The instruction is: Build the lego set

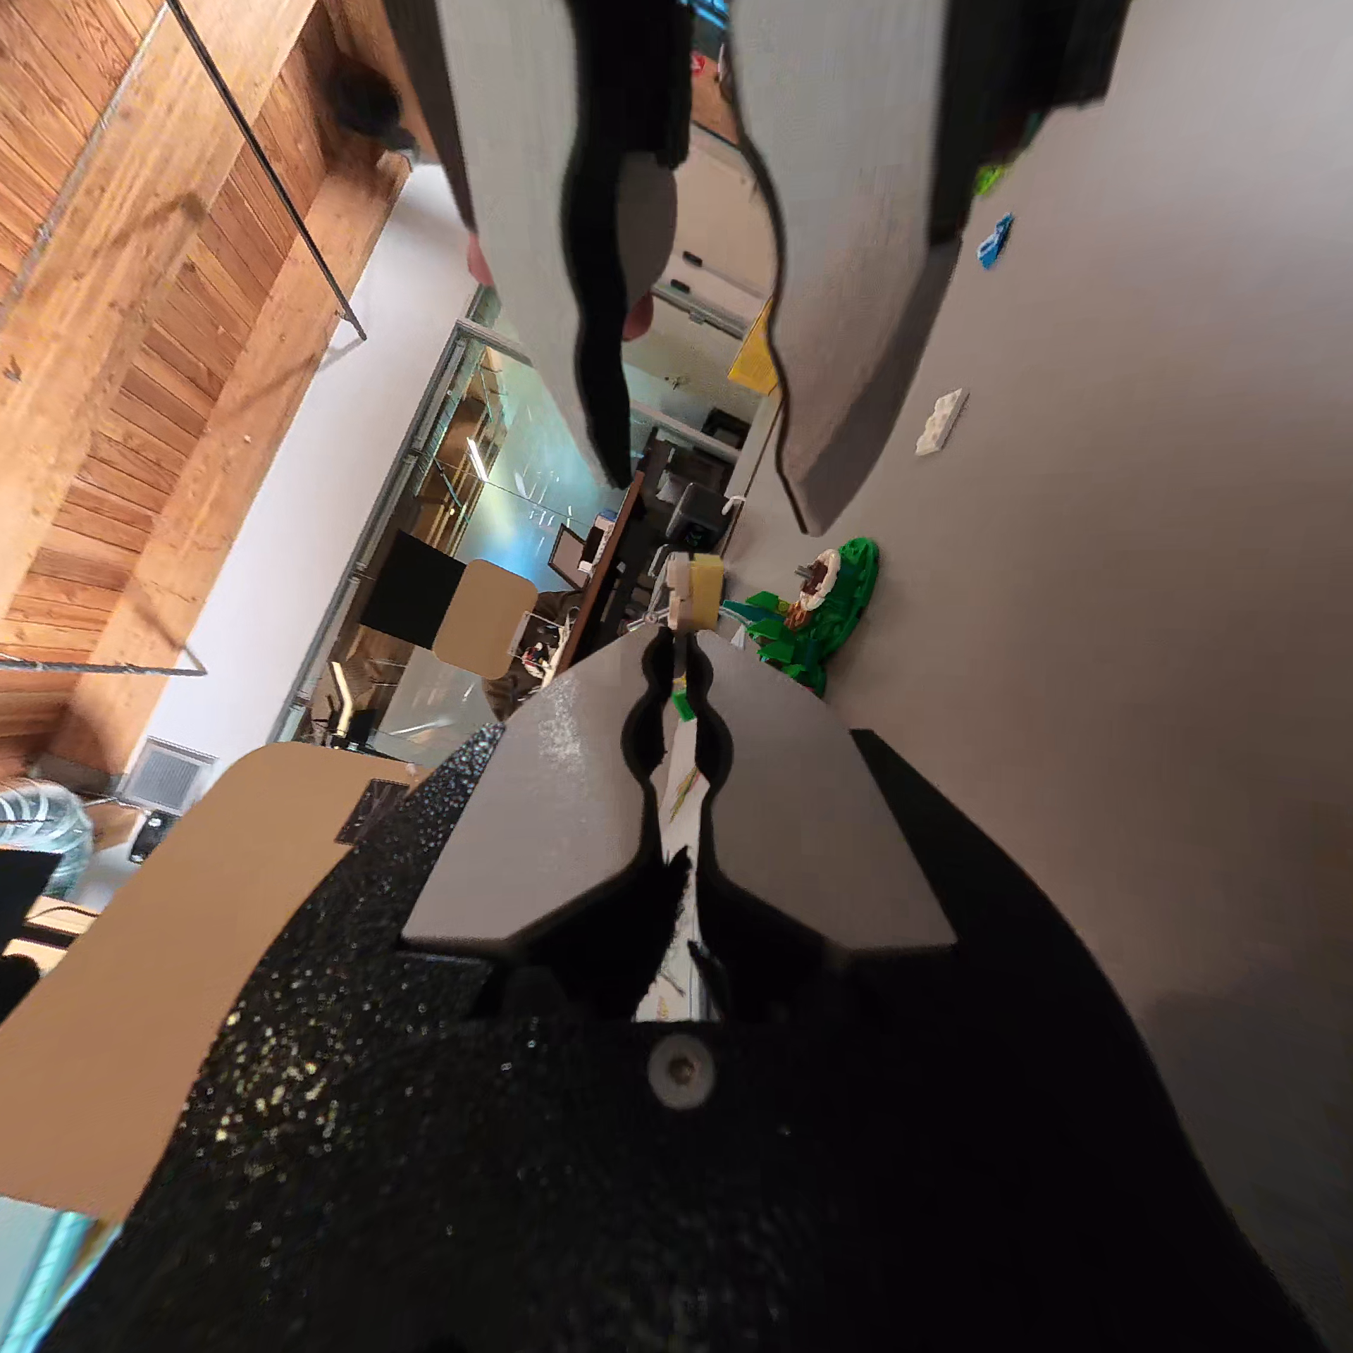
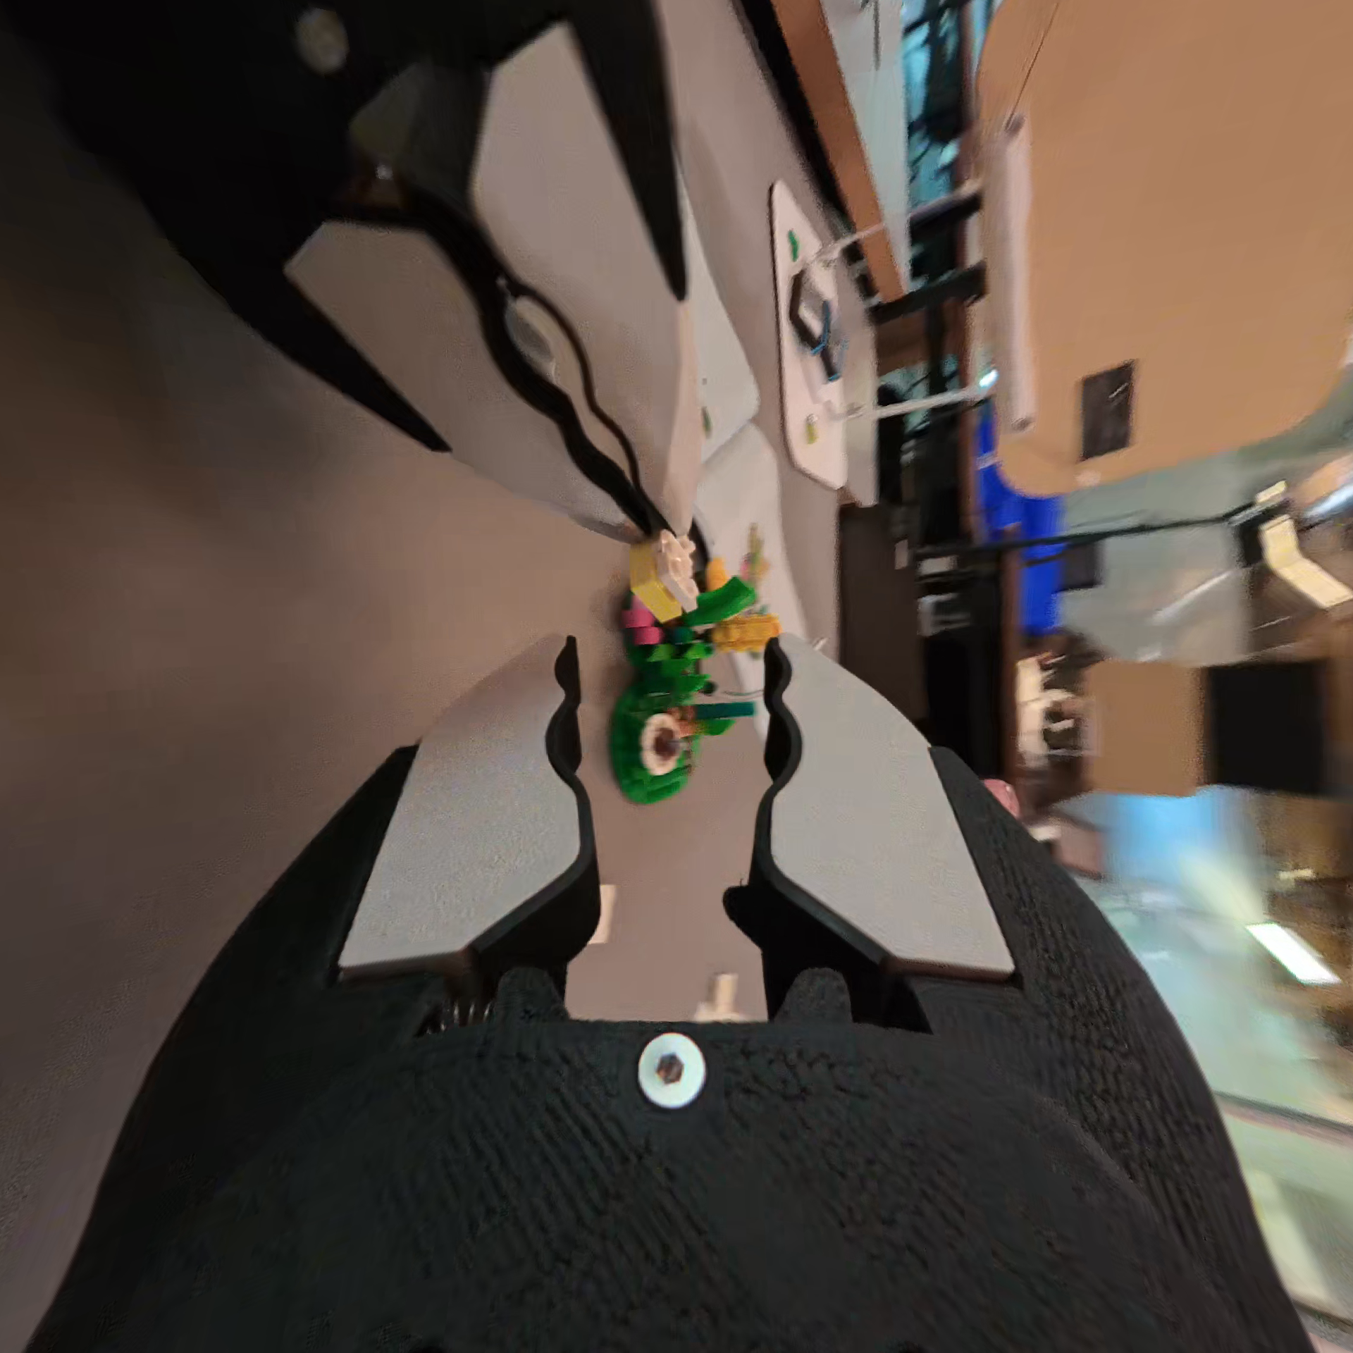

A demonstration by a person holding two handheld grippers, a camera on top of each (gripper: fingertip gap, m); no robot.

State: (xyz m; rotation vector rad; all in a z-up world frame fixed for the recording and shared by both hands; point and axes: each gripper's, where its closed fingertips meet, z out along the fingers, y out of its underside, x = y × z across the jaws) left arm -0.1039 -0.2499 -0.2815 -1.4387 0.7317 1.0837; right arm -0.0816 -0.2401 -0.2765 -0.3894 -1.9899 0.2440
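Note:
My left gripper (image 1: 677, 644) is shut on a small yellow and white lego piece (image 1: 694, 594), held in the air just off the grey table. It also shows in the right wrist view (image 2: 651, 528) at upper left with the piece (image 2: 662, 578) at its tips. A green lego build (image 1: 827, 615) with a white and brown flower sits on the table beside the piece. My right gripper (image 2: 670, 651) is open and empty, its fingers either side of the green build (image 2: 651, 739). It faces the left gripper in the left wrist view (image 1: 714, 498).
Loose on the grey table (image 1: 1098, 659) are a white plate (image 1: 941, 423), a blue brick (image 1: 996, 241) and a lime piece (image 1: 992, 176). White instruction sheets (image 2: 813, 329) lie beyond the build. Office furniture and a glass wall stand behind.

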